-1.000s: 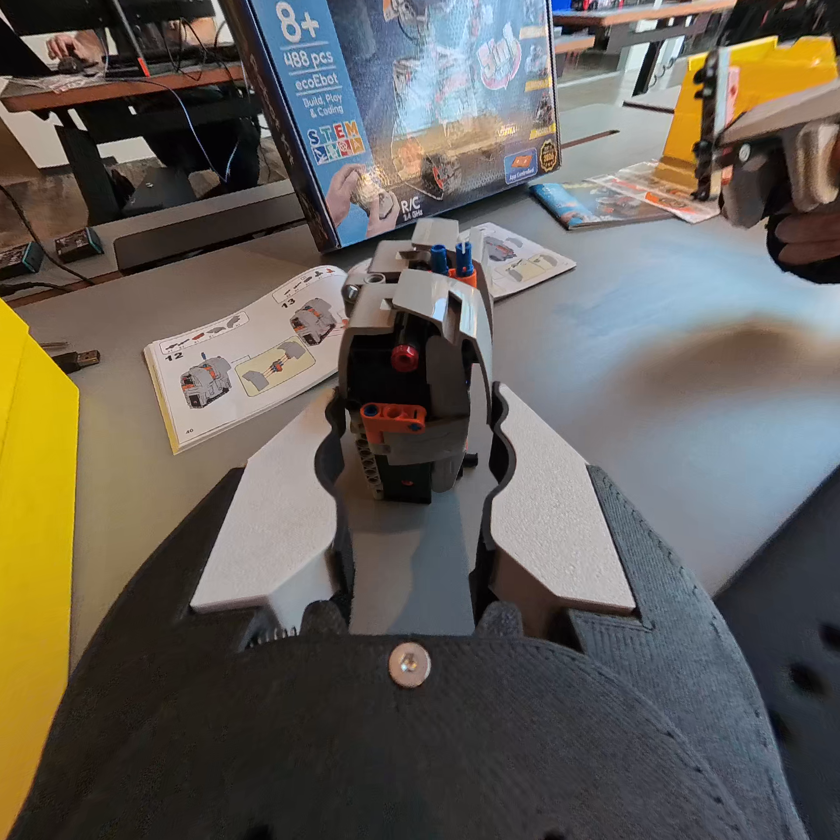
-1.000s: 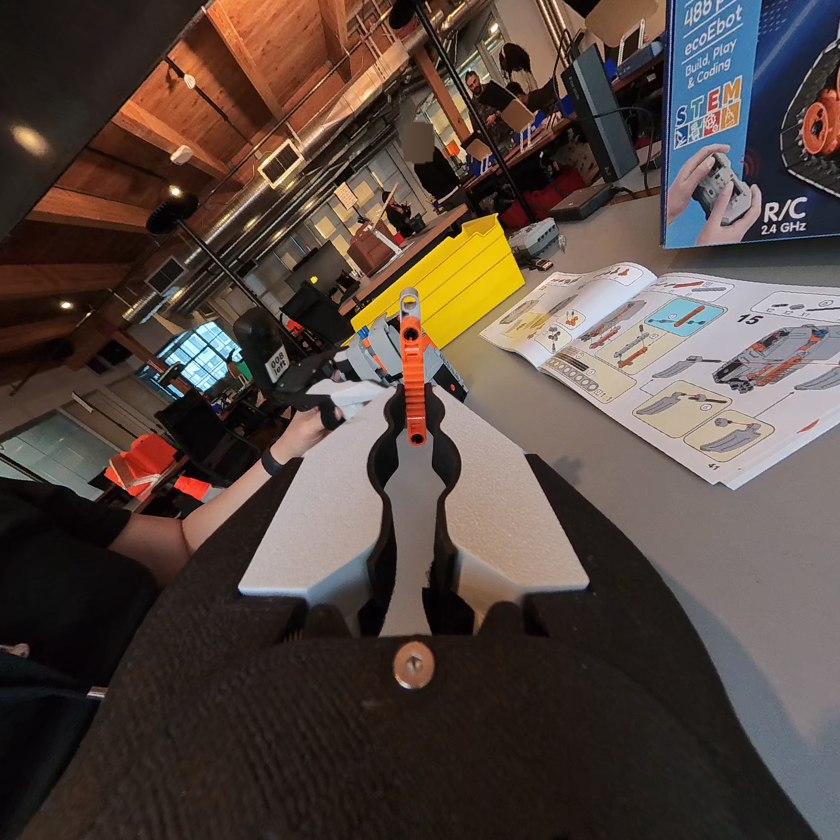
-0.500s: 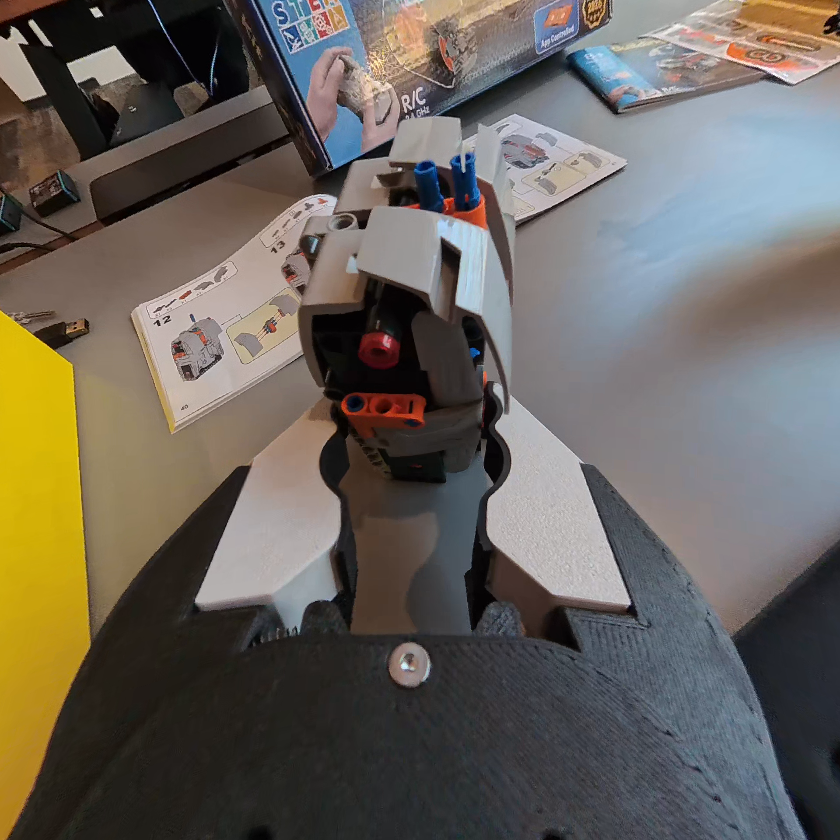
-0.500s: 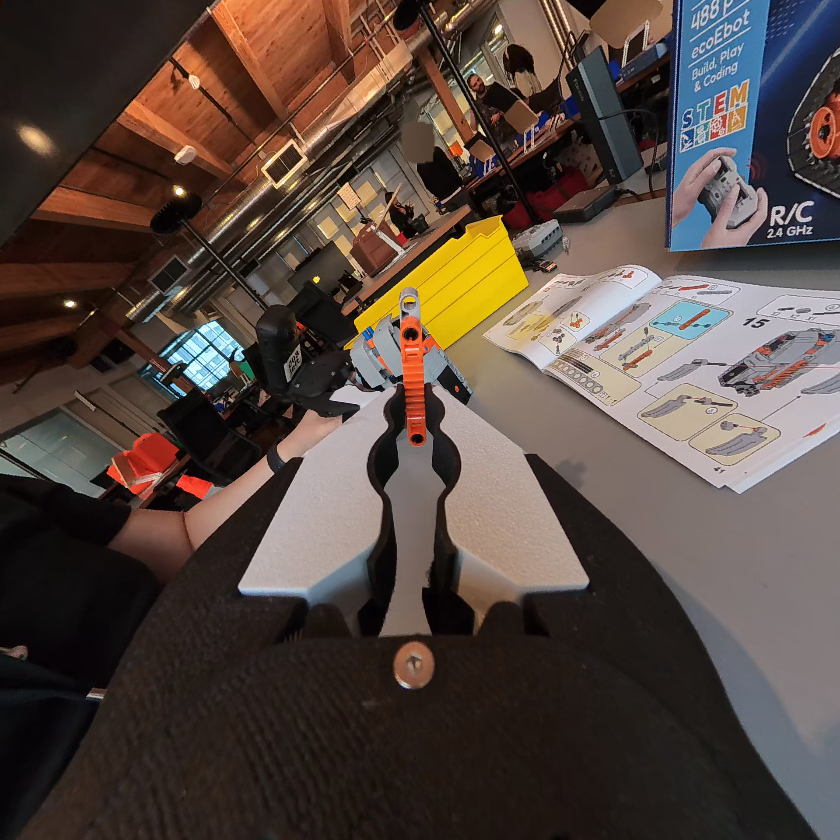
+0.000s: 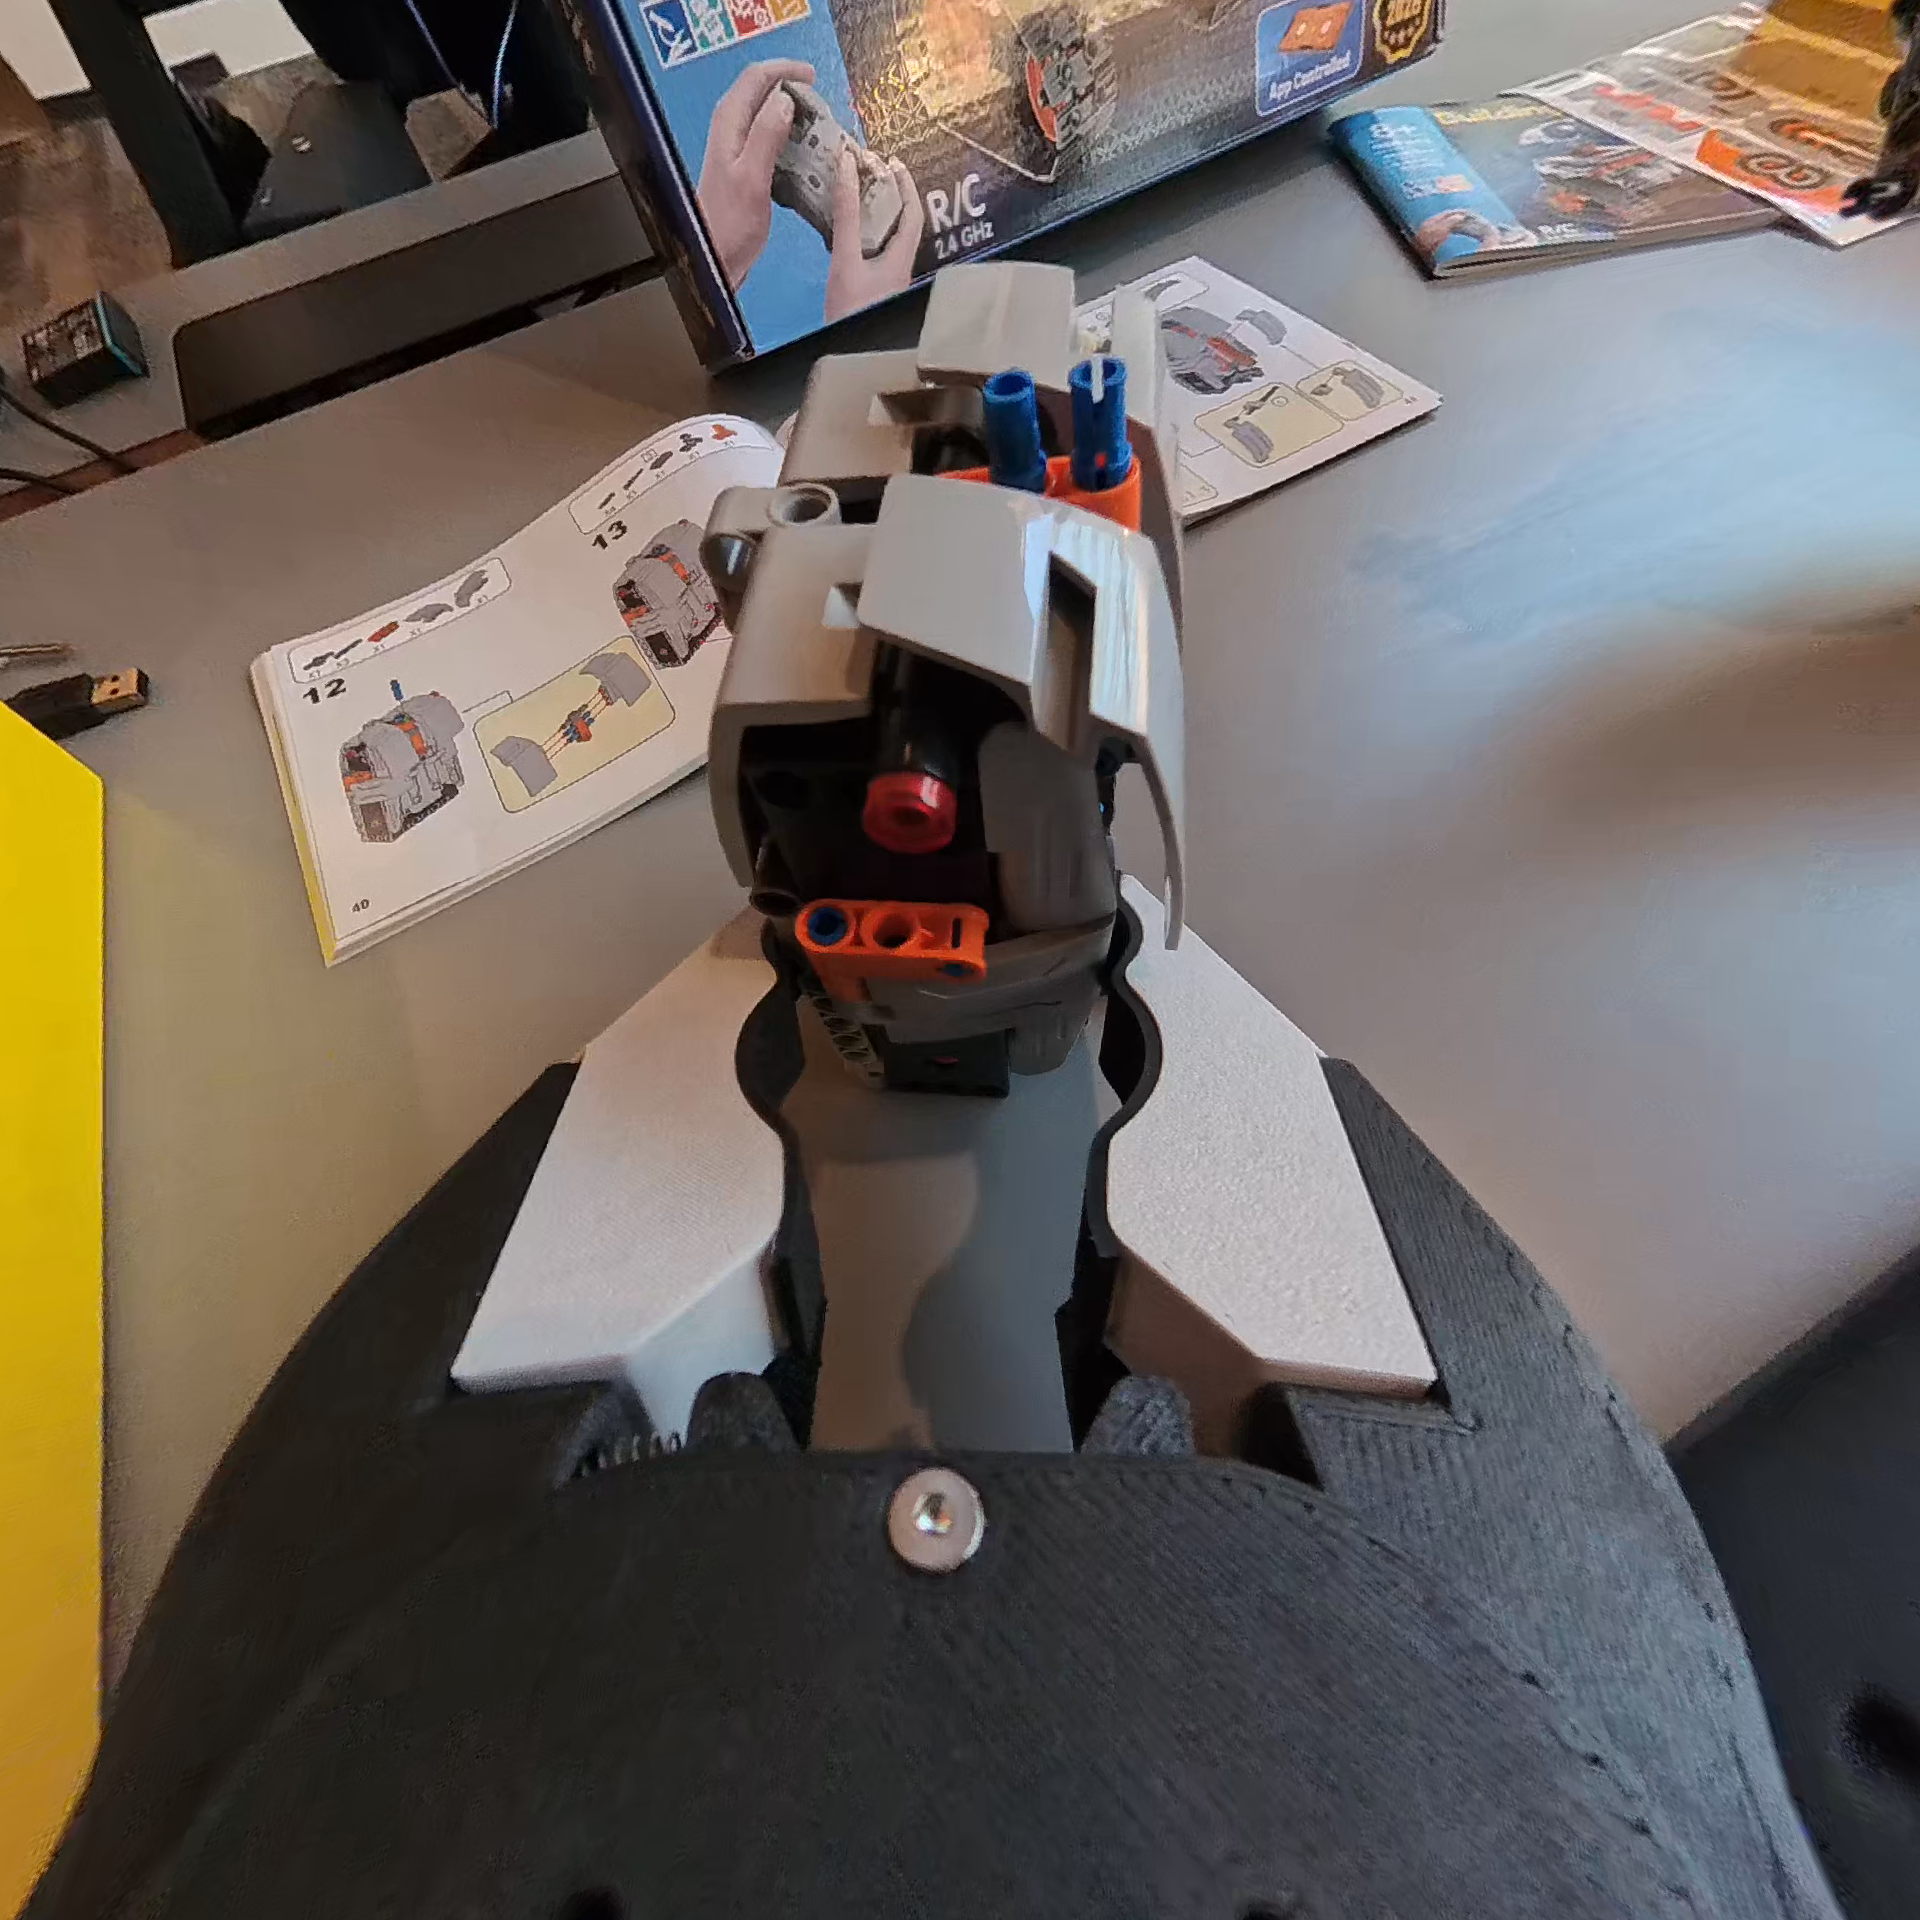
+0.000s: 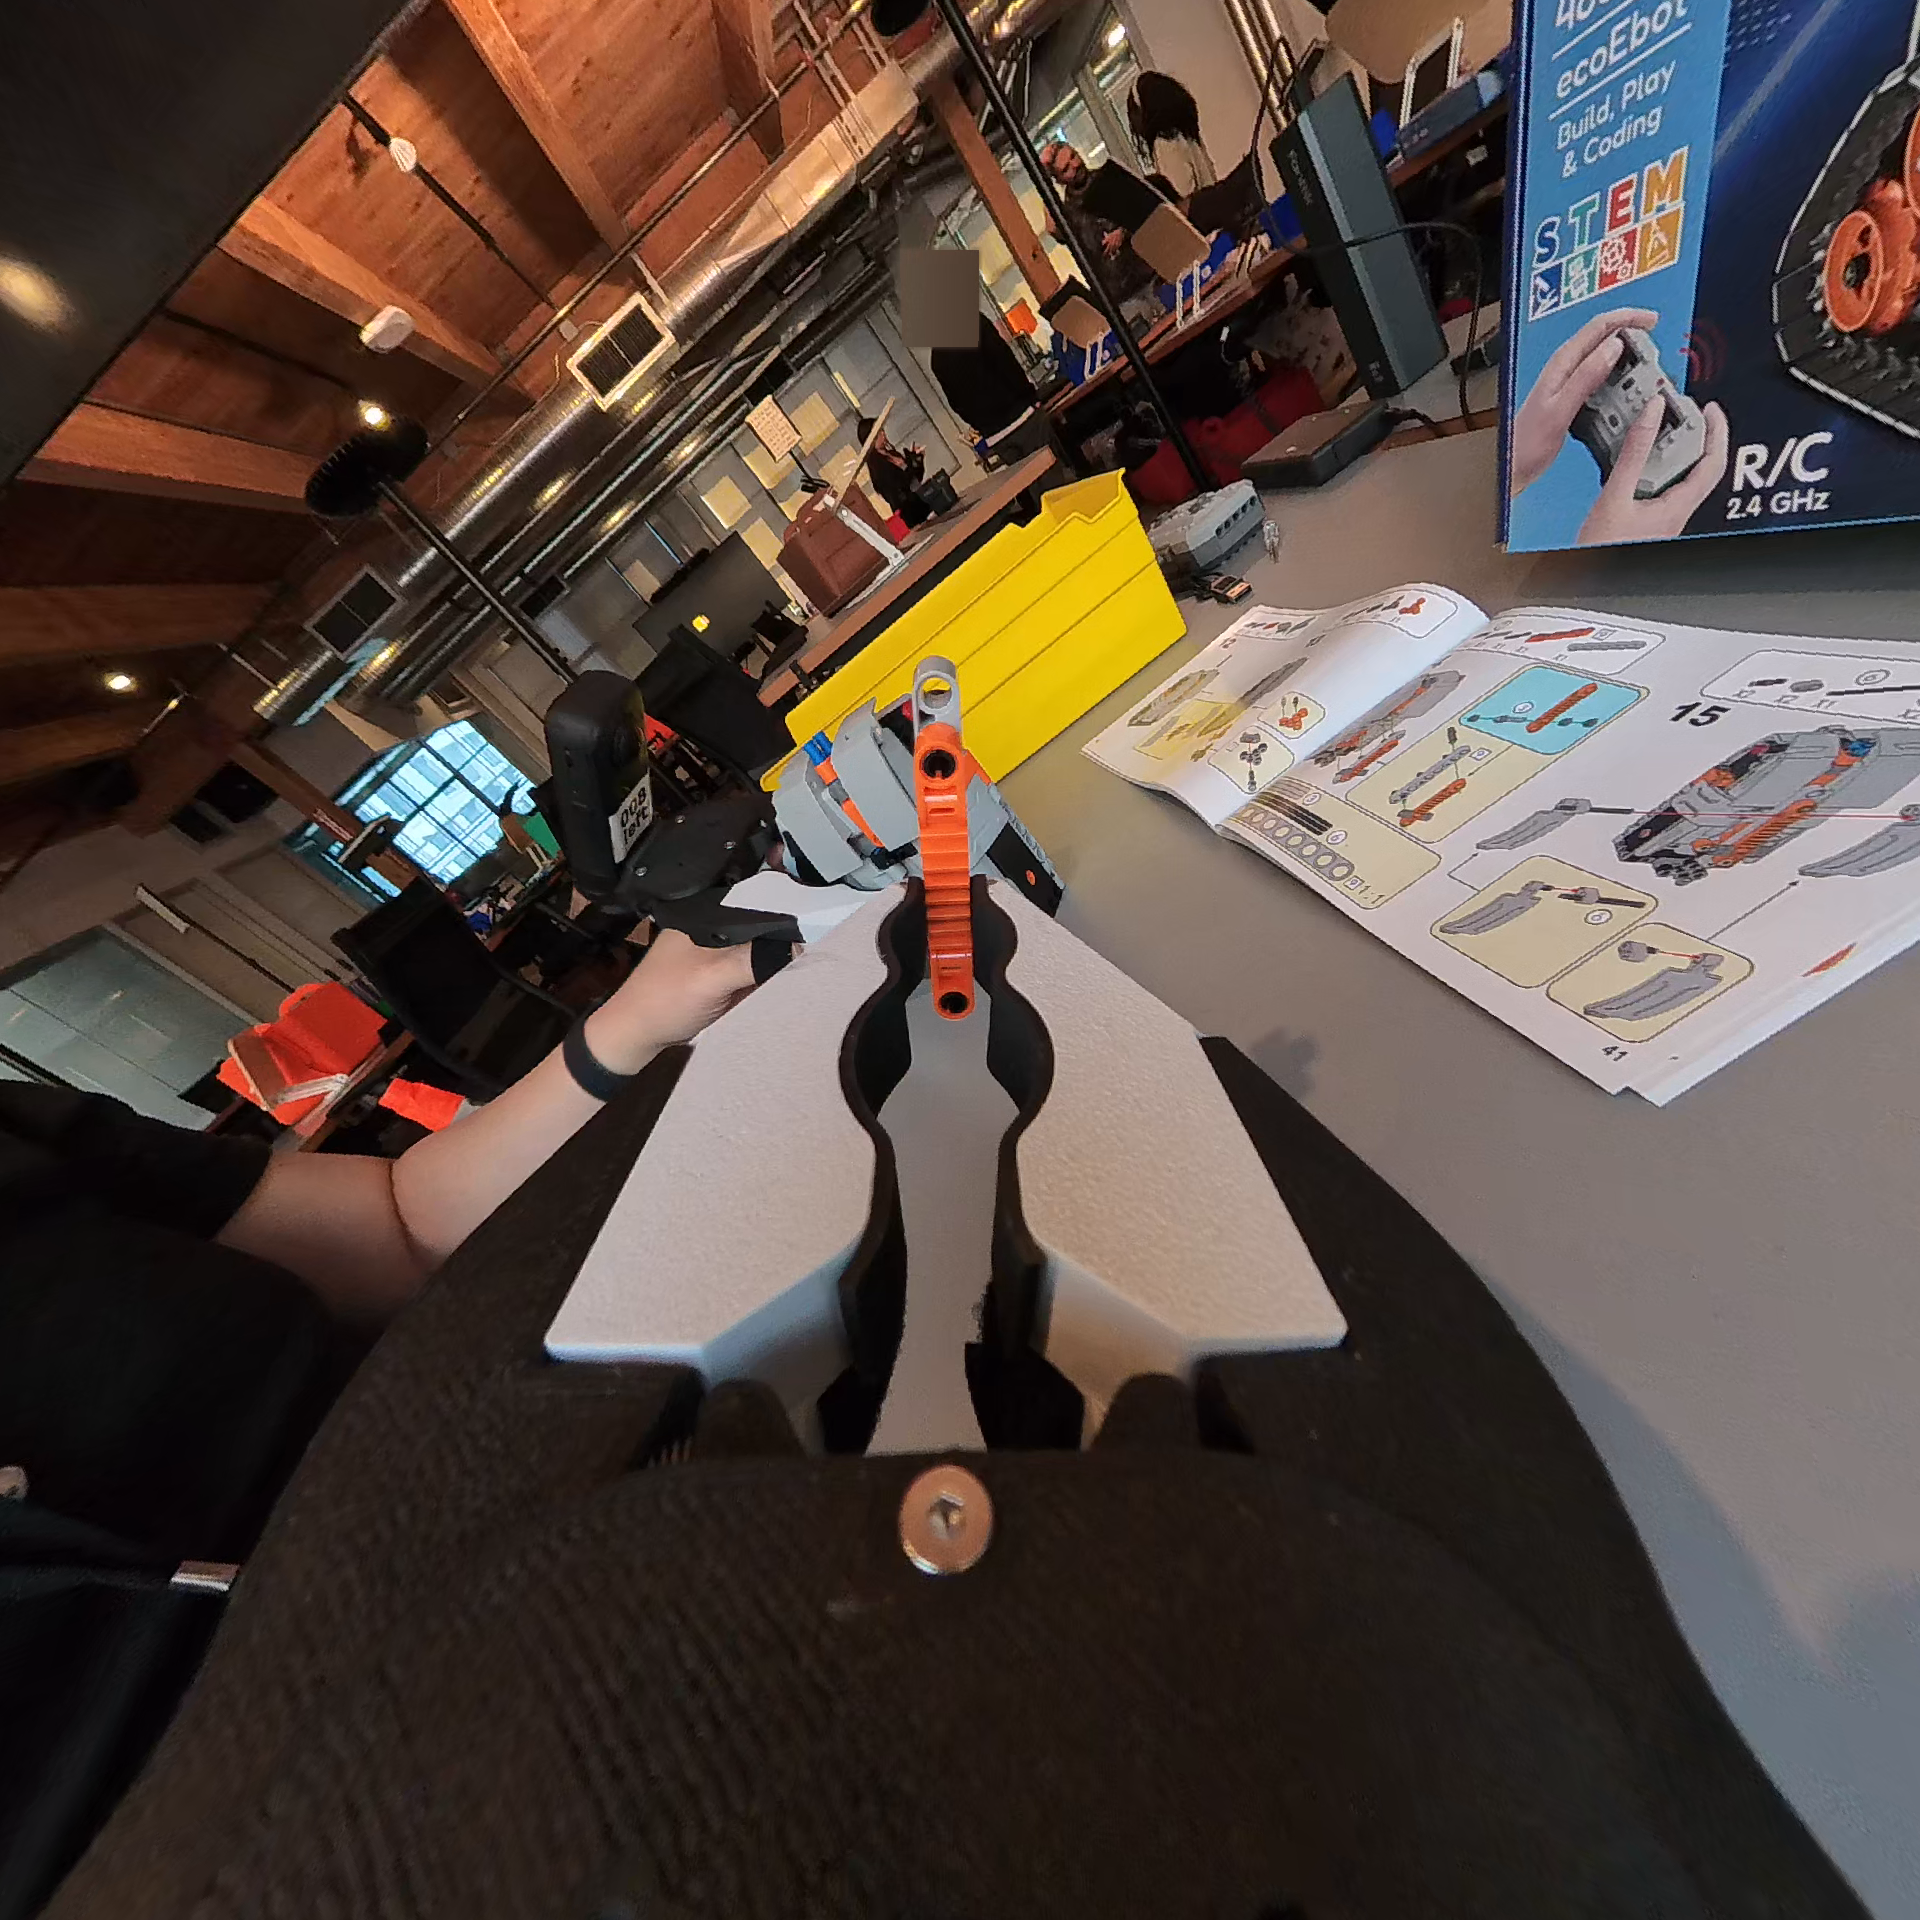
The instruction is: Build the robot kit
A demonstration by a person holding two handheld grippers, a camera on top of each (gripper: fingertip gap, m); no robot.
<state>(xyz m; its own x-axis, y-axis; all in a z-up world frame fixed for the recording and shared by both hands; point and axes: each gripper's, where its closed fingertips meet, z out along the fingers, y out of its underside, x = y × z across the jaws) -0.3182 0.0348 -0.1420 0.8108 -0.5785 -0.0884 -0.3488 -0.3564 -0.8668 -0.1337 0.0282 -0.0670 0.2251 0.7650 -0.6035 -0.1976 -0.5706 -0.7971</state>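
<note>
In the left wrist view a yellow bin (image 5: 42,1195) filled the left edge, and an open instruction booklet (image 5: 488,727) lay on the grey table (image 5: 1507,935) left of centre. At centre the left gripper (image 5: 940,997) was closed around the lower end of a grey brick model (image 5: 935,727), whose long axis ran up the frame away from the fingers; two blue pins (image 5: 1049,426) stood out of its far end. A blue box (image 5: 935,135) stood at the top. In the right wrist view the model (image 6: 862,800) sat left of centre, just beyond and slightly left of the right gripper (image 6: 948,935), which pinched an orange toothed bar (image 6: 945,862) pointing up the frame, towards the model. Whether the bar touched the model could not be told; the gripper hid the model's lower part.
</note>
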